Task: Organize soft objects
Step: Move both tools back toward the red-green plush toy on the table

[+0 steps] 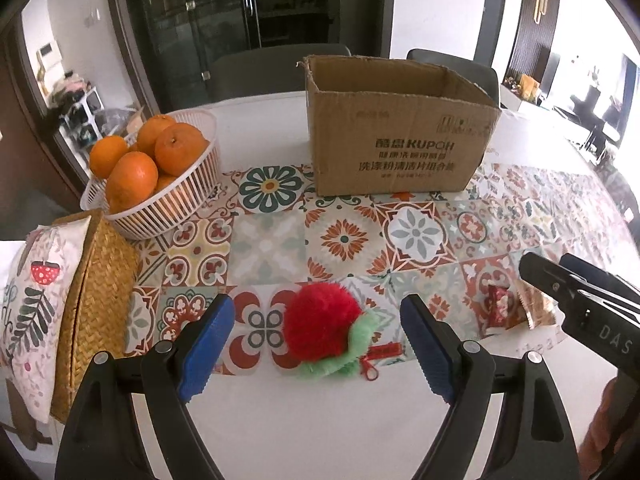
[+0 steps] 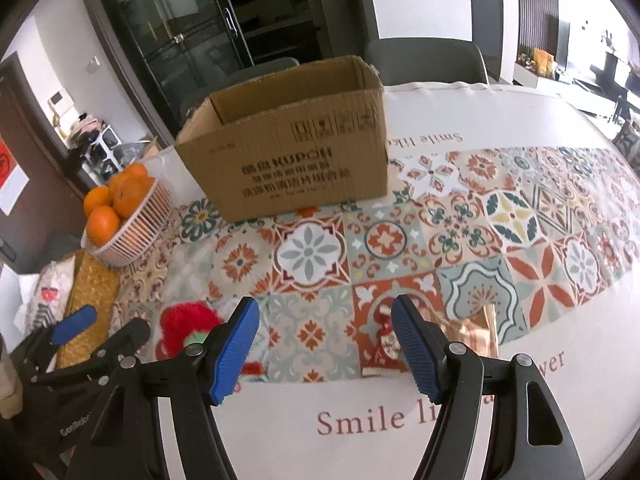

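Patterned tiles in red, teal and cream cover the tablecloth [image 1: 272, 240] across the middle of the frame, with the open cardboard box [image 1: 396, 140] standing upper centre and the white basket [image 1: 168, 208] of oranges [image 1: 132, 178] at upper left. Low in the left wrist view, the left gripper [image 1: 318, 344] has its blue pads spread wide either side of the red-and-green plush toy [image 1: 324, 332], not touching it. Over in the right wrist view, the right gripper [image 2: 324, 344] is parted too, nothing clamped, a small red packet [image 2: 384, 350] lying just by its right pad.
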Demonstrator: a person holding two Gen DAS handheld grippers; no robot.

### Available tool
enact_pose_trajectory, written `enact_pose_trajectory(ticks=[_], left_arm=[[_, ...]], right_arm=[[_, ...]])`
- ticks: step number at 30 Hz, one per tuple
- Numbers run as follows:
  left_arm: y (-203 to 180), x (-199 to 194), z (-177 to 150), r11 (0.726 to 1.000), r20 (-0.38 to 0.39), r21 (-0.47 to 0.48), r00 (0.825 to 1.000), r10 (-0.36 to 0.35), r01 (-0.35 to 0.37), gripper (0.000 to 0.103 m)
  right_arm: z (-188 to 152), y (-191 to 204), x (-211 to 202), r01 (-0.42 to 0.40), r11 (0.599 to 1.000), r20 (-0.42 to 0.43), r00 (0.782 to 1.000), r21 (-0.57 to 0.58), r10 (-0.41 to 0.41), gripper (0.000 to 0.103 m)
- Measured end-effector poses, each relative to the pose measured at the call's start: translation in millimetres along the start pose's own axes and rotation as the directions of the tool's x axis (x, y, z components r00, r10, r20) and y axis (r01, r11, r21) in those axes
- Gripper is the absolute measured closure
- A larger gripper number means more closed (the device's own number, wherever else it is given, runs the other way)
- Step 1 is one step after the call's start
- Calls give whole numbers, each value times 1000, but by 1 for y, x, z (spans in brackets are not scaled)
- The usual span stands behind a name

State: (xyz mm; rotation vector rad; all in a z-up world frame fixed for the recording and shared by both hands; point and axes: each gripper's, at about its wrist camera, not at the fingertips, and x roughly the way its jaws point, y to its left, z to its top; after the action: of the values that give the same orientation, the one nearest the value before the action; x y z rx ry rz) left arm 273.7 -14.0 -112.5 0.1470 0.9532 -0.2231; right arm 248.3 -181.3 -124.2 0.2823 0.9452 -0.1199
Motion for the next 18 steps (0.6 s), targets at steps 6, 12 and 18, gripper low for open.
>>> enact_pose_trajectory(ticks=[6, 12, 18], left_arm=[[-1, 7, -23, 1000, 40, 5, 999, 21, -21, 18], [-1, 17, -38, 999, 57, -20, 997, 44, -43, 18], [-7, 33, -41, 999, 30, -9, 999, 37, -36, 18]], right_arm=[[-21, -6, 8, 21, 1000, -11, 1000, -3, -21, 33], [-37, -8, 16, 28, 1000, -6, 1000, -5, -28, 34], [-41, -18, 31, -3, 999, -39, 999, 41, 5, 39]])
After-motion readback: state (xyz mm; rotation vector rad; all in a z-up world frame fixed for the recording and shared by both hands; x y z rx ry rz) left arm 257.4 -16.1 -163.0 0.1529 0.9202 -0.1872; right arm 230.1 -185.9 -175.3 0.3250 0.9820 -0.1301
